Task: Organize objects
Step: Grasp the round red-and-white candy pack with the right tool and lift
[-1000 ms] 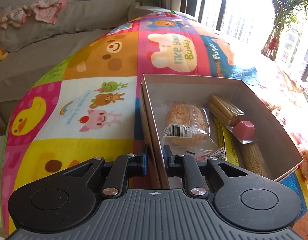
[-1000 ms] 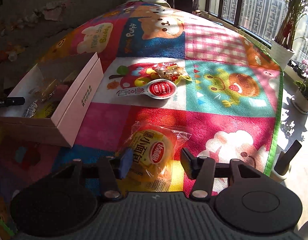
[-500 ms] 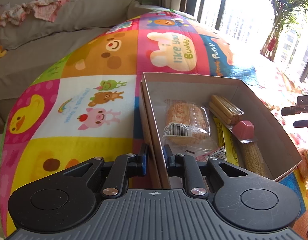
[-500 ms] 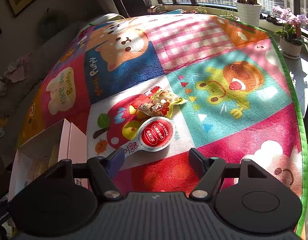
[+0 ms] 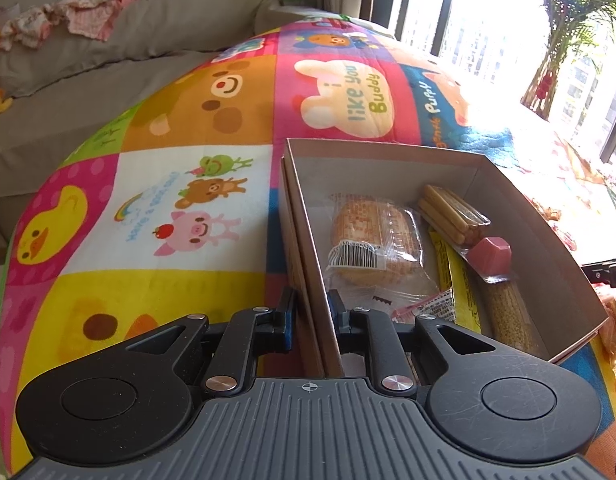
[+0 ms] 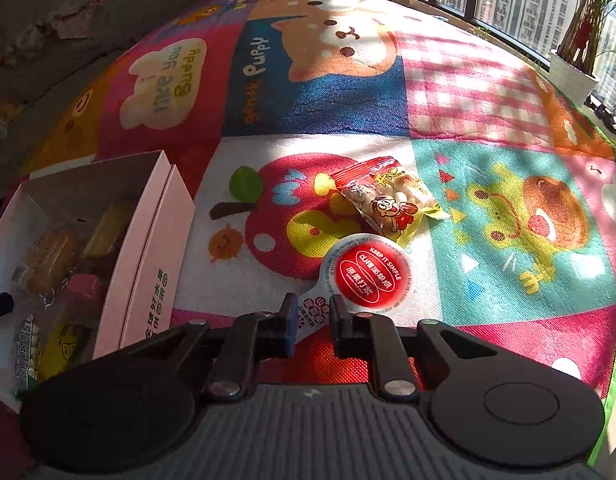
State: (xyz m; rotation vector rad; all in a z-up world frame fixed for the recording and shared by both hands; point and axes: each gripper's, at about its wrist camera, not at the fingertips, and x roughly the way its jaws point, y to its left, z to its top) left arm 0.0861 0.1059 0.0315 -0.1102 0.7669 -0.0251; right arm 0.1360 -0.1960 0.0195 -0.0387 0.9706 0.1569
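While the left tongs (image 5: pixel 309 312) were clamped on the near wall of the open pink cardboard box (image 5: pixel 387 160), one finger outside and one inside, the right tongs (image 6: pixel 312 318) had closed onto the white pull-tab of the round red-lidded jelly cup (image 6: pixel 367 274) that lay on the bright cartoon-patterned play mat (image 6: pixel 487 92). That cup sat just beyond the right fingertips, its body far and slightly right of them and its tab pointing back toward the tongs, so its long axis ran near to far along the fingers. Just past it, touching or nearly touching its far edge, lay a red and yellow crinkly candy packet (image 6: pixel 391 200), still out on the mat. The box stood to the left of the cup, near but apart from it, its long side running near to far; inside it were a wrapped round golden pastry (image 5: pixel 373 236), a clear pack of tan biscuit sticks (image 5: pixel 447 212) and a small pink wrapped sweet (image 5: pixel 489 256). Judging from this layout, the right hand was the nearer one for the cup, and the coming move looked like a lift and a carry leftward over the box's tall right wall, with the left hand steadying the box. A thin tab grip could let the cup swing or slip.
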